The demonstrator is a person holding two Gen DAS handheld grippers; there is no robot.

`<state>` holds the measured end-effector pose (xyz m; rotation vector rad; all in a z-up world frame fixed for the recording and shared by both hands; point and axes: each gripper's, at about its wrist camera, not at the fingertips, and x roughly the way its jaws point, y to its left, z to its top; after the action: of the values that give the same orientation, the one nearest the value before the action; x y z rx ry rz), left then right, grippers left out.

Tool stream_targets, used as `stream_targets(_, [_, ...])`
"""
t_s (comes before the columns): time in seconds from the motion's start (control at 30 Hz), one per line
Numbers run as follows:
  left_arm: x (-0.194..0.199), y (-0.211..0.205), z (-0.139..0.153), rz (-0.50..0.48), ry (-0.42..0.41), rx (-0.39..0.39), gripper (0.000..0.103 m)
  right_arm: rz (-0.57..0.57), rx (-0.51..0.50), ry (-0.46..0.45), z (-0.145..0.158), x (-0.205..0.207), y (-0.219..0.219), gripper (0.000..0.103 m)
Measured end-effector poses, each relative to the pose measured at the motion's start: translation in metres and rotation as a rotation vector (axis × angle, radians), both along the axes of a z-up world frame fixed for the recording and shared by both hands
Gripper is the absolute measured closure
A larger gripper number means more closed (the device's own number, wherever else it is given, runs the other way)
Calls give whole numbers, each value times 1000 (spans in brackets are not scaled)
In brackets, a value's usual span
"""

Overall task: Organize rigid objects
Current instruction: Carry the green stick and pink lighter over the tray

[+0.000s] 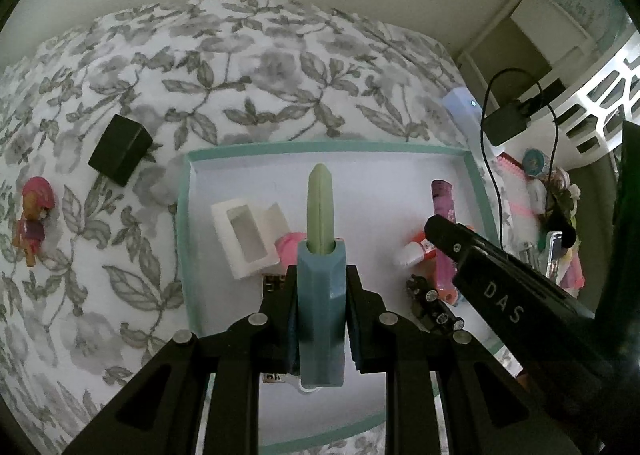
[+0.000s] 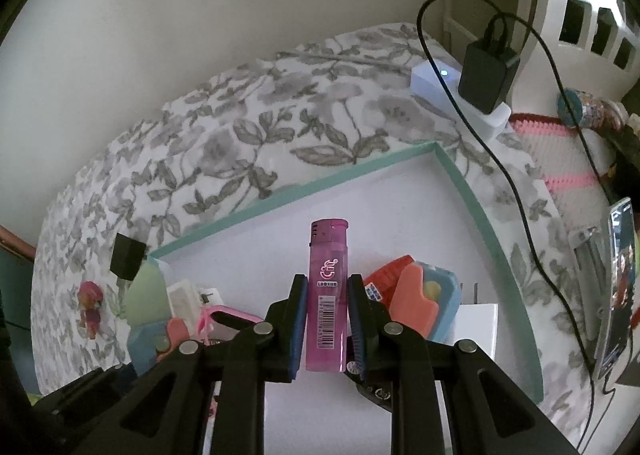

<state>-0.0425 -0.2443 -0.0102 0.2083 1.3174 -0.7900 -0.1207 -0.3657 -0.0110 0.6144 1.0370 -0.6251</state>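
Observation:
A white tray with a teal rim (image 1: 192,215) (image 2: 472,195) lies on a floral cloth and holds several small objects. My left gripper (image 1: 321,287) is shut on a blue and green plastic piece (image 1: 320,295) and holds it above the tray's middle. My right gripper (image 2: 327,291) is shut on a pink translucent lighter (image 2: 327,295), upright over the tray's right part; the lighter also shows in the left wrist view (image 1: 442,207). In the tray lie a white open box (image 1: 240,239), a pink item (image 1: 286,251) and a small red-capped bottle (image 1: 414,253).
A black cube (image 1: 120,149) (image 2: 127,257) and a pink-haired doll (image 1: 34,223) (image 2: 90,305) lie on the cloth left of the tray. A white power strip (image 2: 452,95) with a black charger (image 2: 486,73) and cable sits at the back right. A white basket (image 1: 600,95) stands far right.

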Motion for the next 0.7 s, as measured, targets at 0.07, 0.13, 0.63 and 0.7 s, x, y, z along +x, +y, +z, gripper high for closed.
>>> stream_targets(0.07, [0, -1, -1, 1, -2, 3, 81, 3, 5, 5, -2, 0, 1, 81])
stream_targets(0.13, [0, -2, -1, -2, -6, 6, 81, 8, 8, 10, -3, 1, 1, 81])
stream_targets(0.63, [0, -5, -5, -15, -27, 41, 81, 17, 35, 29, -9, 3, 3, 81])
stream_targets(0.7, [0, -5, -4, -17, -31, 46, 81, 18, 35, 28, -9, 4, 3, 81])
